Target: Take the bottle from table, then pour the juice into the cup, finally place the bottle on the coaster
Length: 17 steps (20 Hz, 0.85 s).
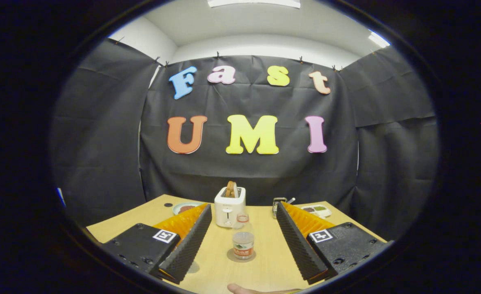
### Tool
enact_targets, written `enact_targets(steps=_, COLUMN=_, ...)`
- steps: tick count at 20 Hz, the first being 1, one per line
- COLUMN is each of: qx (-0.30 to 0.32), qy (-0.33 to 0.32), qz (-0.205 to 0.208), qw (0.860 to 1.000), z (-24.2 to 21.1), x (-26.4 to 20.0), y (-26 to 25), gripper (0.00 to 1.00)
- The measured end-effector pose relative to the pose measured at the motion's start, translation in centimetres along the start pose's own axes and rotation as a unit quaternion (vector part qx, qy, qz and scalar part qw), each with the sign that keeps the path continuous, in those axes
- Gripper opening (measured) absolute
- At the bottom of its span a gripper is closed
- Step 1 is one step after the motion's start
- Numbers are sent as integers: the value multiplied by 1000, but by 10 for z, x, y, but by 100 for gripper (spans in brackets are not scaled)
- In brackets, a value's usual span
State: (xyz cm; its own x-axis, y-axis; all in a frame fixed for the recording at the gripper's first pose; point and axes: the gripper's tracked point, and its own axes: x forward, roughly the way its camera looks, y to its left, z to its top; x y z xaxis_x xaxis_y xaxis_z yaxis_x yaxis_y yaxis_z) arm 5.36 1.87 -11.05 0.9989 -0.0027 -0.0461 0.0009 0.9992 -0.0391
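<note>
Nearest item: part of a person's hand (256,290), showing at the near edge of the pale wooden table (264,265).

Gripper (243,234): two fingers, each with a black ribbed foam pad (189,245) backed by orange plastic and mounted on a black block bearing a square printed marker. Jaws spread wide, released, grasping nothing.

Between the fingers, touching neither: a small clear plastic bottle (243,241) with a red cap and a red-and-white label, upright. It stands on a round, flat, dark-toned coaster (241,256) whose rim shows around the bottle's base.

Just behind the bottle: a white two-slot toaster (229,206), a brown slice (231,189) standing up out of its top.

Left of the toaster, partly hidden behind the left finger: a pale round plate (182,207) holding something dark red. Near it, a small dark round spot (168,205) on the tabletop.

Right of the toaster, beyond the right finger: a small dark upright object (278,203), too small to identify, and a white compartmented tray (320,210) with brown and green contents.

Farthest: black cloth wall (101,143) of the booth.
</note>
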Motion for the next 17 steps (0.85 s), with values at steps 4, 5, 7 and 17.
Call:
enact_targets(steps=4, qx=-11, qy=-3, qz=-21, qw=1000, z=28, x=-32, y=-13, gripper=100)
enact_targets(steps=5, qx=-13, qy=-1, qz=-24, qw=1000, z=34, x=-39, y=-15, gripper=100)
enact_targets(steps=7, qx=-14, qy=1, qz=-27, qw=1000, z=46, x=-51, y=-20, gripper=100)
enact_targets(steps=17, qx=1, qy=-8, qz=-18, qw=1000, z=82, x=-92, y=-31, gripper=100)
